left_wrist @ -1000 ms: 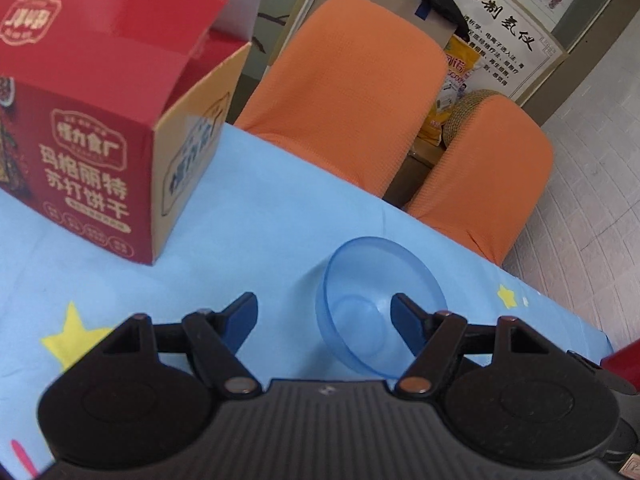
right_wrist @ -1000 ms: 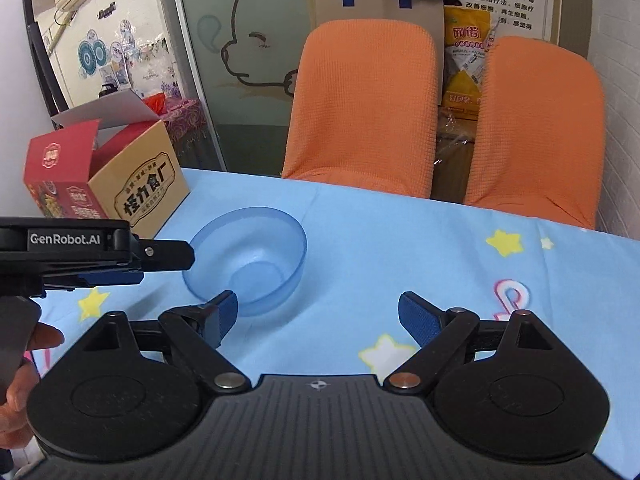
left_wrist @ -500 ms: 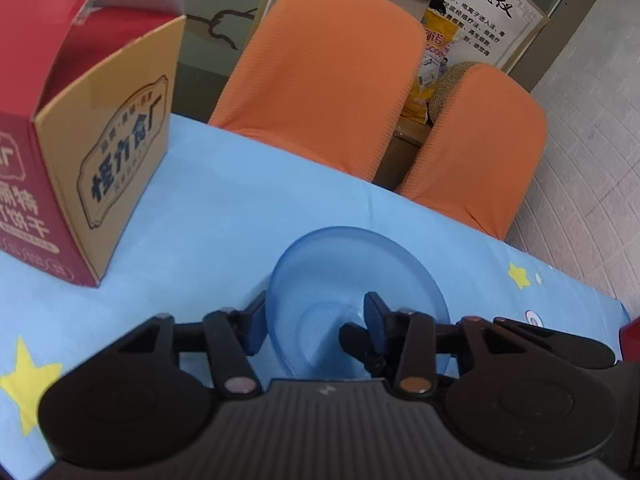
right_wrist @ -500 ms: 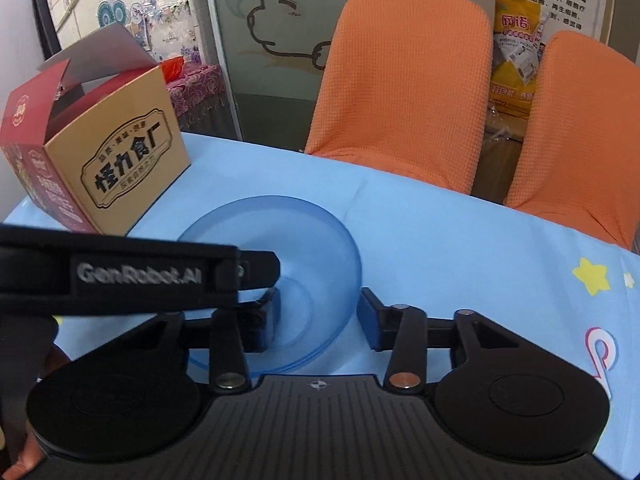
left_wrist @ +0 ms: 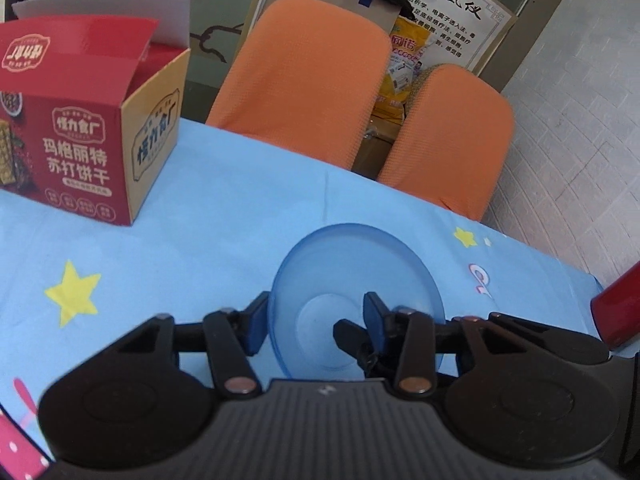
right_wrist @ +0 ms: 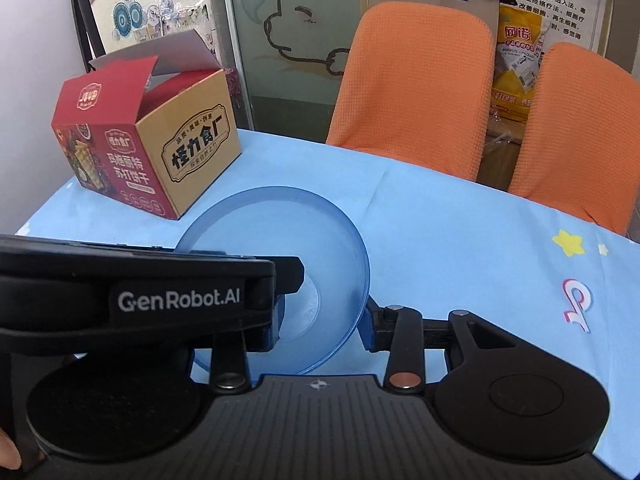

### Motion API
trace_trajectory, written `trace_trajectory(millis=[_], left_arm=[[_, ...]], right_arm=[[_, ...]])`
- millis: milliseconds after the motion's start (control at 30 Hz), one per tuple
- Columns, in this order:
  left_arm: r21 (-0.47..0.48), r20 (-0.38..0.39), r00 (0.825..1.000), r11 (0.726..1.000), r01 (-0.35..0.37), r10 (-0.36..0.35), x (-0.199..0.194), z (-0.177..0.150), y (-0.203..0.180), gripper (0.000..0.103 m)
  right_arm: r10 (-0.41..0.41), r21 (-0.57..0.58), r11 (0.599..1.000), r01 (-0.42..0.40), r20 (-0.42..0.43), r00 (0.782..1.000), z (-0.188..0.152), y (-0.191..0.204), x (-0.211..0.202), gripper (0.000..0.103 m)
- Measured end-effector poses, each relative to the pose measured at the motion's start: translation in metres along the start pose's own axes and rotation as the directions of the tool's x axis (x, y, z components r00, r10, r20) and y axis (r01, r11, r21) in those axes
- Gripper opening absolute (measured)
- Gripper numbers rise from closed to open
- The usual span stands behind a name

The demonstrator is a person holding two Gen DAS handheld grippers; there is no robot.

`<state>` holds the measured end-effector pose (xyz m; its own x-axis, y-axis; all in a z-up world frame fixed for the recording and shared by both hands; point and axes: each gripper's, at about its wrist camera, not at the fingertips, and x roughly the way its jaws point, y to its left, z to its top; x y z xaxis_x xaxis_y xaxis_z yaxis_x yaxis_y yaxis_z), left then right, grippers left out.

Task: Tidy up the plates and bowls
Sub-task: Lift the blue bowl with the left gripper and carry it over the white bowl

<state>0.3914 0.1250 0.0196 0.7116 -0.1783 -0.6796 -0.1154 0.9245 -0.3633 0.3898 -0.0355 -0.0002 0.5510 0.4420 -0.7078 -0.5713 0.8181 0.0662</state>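
Observation:
A clear blue bowl (left_wrist: 352, 276) is held tilted just above the blue tablecloth. My left gripper (left_wrist: 316, 326) is shut on the bowl's near rim, with one blue pad (left_wrist: 256, 328) outside the wall and the other inside. In the right wrist view the same bowl (right_wrist: 280, 240) sits between my right gripper's (right_wrist: 320, 326) fingers, and its right pad (right_wrist: 370, 328) presses the bowl's outer wall. The left gripper's black body (right_wrist: 136, 296) crosses in front and hides the right gripper's left fingertip.
An open red and tan cardboard box (right_wrist: 148, 152) stands at the table's far left, also in the left wrist view (left_wrist: 88, 136). Two orange chairs (right_wrist: 412, 88) stand behind the far edge. The tablecloth (right_wrist: 460, 248) has star prints. A red object (left_wrist: 618, 312) shows at the right edge.
Both grippers have closed in on the bowl from either side and lifted it tilted. The left view has swung back toward the box.

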Motion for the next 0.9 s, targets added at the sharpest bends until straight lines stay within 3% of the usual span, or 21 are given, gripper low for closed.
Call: trace_trajectory(millis=[267, 467, 733, 900], left_arm=[[0.068, 0.056, 0.994, 0.994, 0.085, -0.089, -0.066, -0.048, -0.053, 0.043], [0.136, 0.04, 0.987, 0.98, 0.147, -0.154, -0.096, -0.089, -0.098, 0.043], [0.189, -0.023, 0.977, 0.959, 0.212, -0.211, -0.1, -0.148, -0.15, 0.043], [0.185, -0.092, 0.972, 0.955, 0.23, -0.216, -0.087, -0.175, -0.162, 0.043]], right_arm=[[-0.05, 0.008, 0.999, 0.05, 0.092, 0.995, -0.039, 0.006, -0.088, 0.073], [-0.098, 0.058, 0.994, 0.09, 0.137, 0.986, -0.079, -0.004, -0.145, 0.077], [-0.164, 0.124, 0.981, 0.149, 0.124, 0.979, -0.134, -0.031, -0.19, 0.083], [-0.177, 0.166, 0.973, 0.162, 0.084, 0.981, -0.164, -0.046, -0.192, 0.083]])
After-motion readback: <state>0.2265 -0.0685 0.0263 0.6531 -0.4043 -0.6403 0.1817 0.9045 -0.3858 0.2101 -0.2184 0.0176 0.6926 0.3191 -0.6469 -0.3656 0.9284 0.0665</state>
